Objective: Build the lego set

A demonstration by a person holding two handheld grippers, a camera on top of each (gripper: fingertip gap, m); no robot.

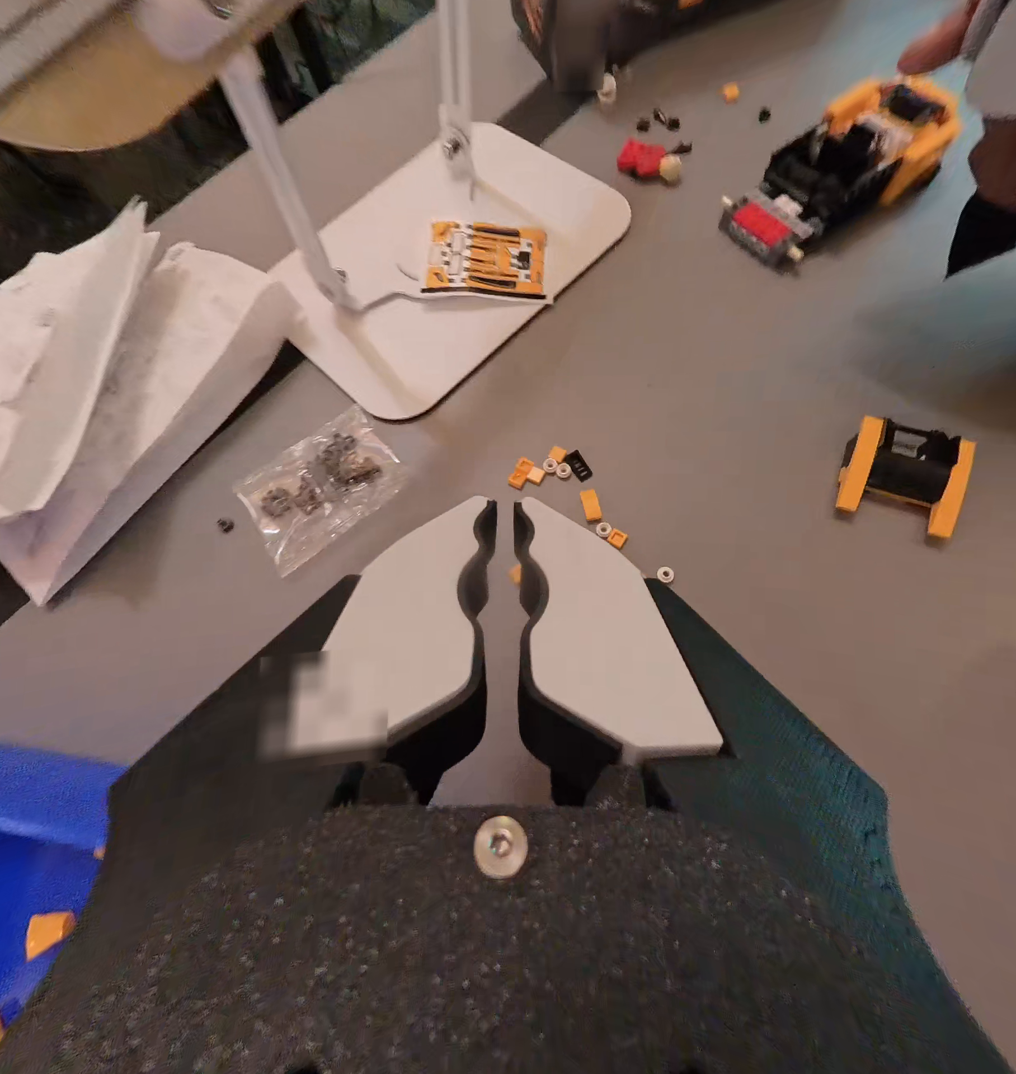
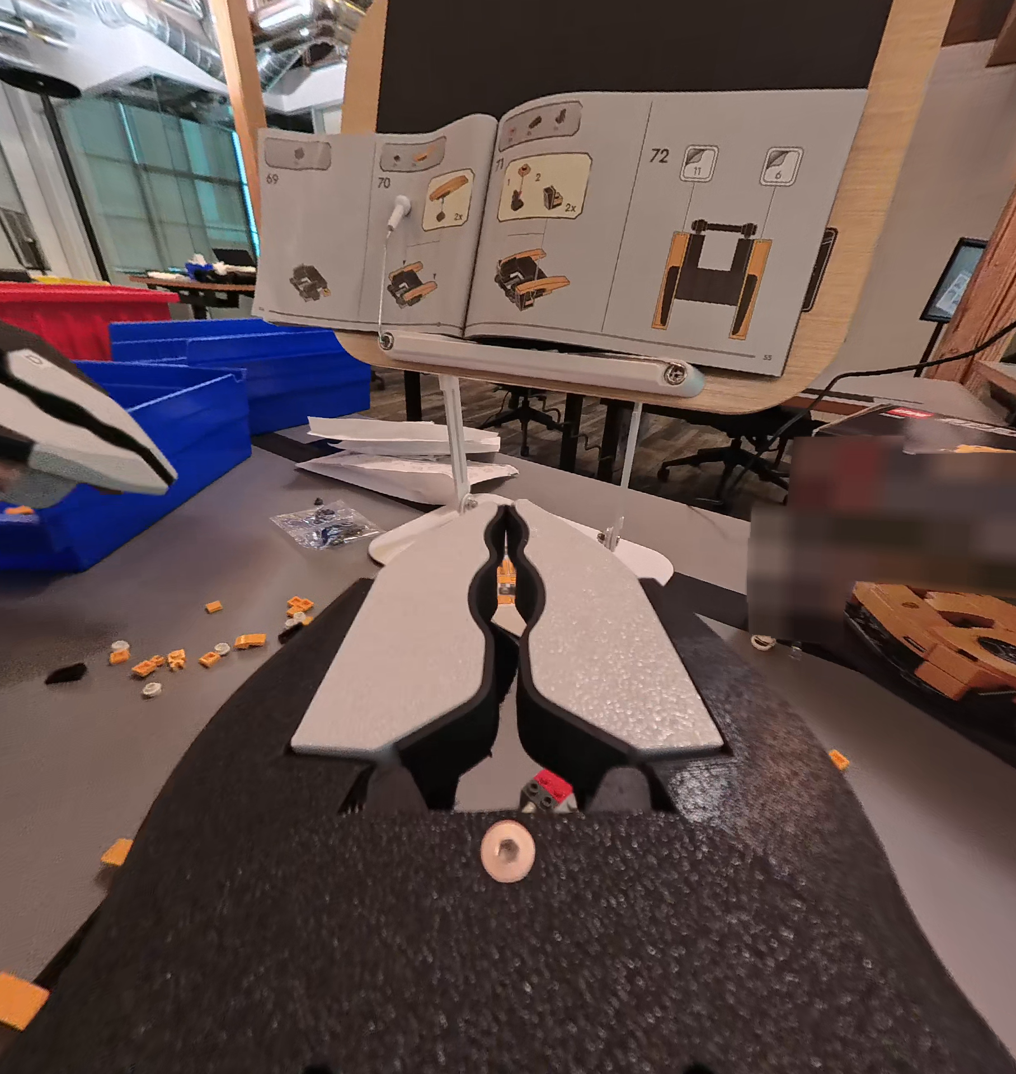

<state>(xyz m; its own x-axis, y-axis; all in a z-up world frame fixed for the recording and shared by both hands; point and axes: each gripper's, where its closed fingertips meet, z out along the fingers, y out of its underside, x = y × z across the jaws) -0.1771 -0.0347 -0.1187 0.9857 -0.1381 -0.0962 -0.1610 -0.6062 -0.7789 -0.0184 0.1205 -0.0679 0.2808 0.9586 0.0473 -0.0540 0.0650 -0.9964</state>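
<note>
While both grippers hover nearly closed and empty, left gripper (image 1: 505, 505) above loose orange bits (image 1: 590, 503), right gripper (image 2: 508, 514) facing the manual (image 2: 552, 232); car (image 1: 831, 168) far right on the table (image 1: 697, 360); light, brittle; grip chassis sides.

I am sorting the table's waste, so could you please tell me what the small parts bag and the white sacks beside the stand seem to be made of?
The small parts bag looks like thin clear plastic film: it is glossy, wrinkled, and dark pieces show through. The white sacks look like matte paper, going by their sharp creases and folded edges, though a coated paper cannot be ruled out. The stand base looks smooth and white, possibly painted metal or plastic.
</note>
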